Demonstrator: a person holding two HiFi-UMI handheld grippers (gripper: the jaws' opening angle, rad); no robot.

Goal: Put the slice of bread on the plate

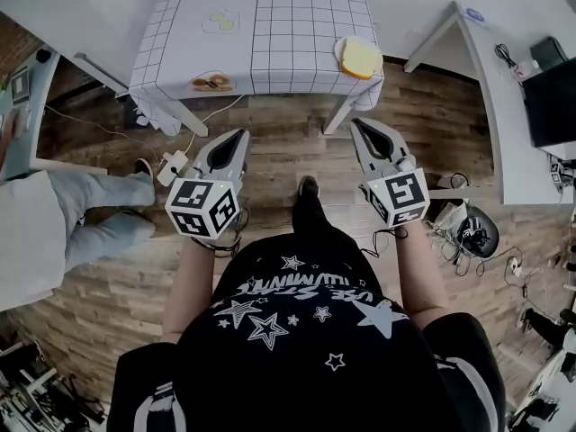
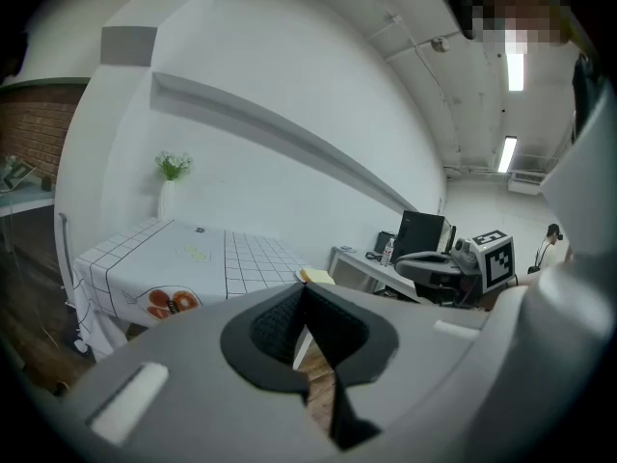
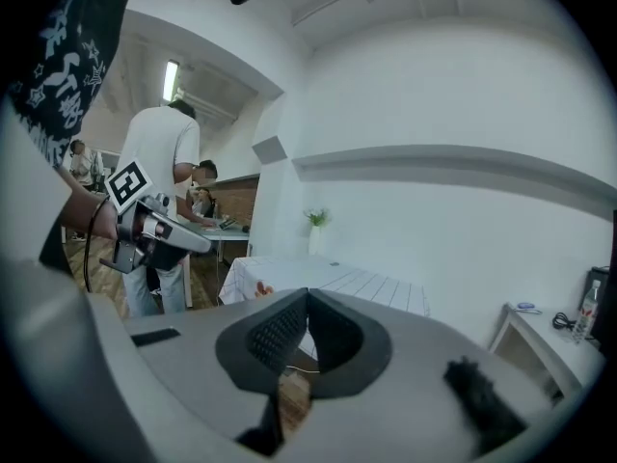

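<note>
Both jaw pairs are closed, empty. The bread (image 1: 360, 58) lies ahead at the table (image 1: 297, 25) corner, nearest the right gripper (image 1: 358, 127).

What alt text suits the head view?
A person holds the left gripper and right gripper, both shut and empty, above a floor. Ahead stands a table with a checked cloth; a slice of bread lies at its near right corner.

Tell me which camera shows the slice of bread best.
The head view: the slice of bread lies in full sight from above, at the table corner. The left gripper view shows only a small yellow sliver; the right gripper view shows none.
</note>
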